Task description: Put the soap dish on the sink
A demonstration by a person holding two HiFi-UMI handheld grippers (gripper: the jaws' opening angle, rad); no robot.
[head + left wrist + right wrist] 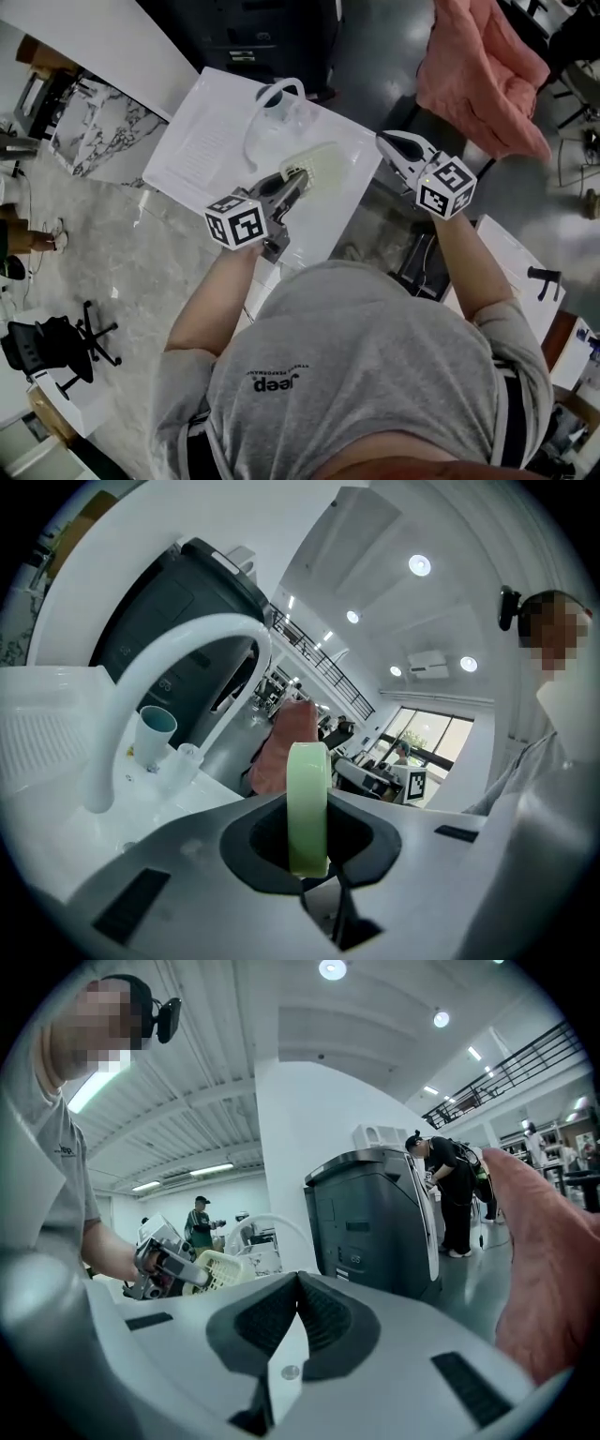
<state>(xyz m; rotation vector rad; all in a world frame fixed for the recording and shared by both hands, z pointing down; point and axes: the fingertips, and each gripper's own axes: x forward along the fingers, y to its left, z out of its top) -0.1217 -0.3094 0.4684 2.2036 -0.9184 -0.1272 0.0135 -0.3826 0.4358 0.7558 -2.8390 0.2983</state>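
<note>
The pale green soap dish (317, 164) stands on edge, clamped in the left gripper's (296, 181) jaws, over the white sink (202, 141) near its curved faucet (255, 117), while the right gripper (386, 141), jaws closed on nothing, hangs just beyond the sink's edge.

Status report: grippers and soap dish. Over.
Left gripper shut on soap dish, held edgewise. Right gripper shut, empty. Soap dish over sink, not set down. Faucet, cup ahead-left.
</note>
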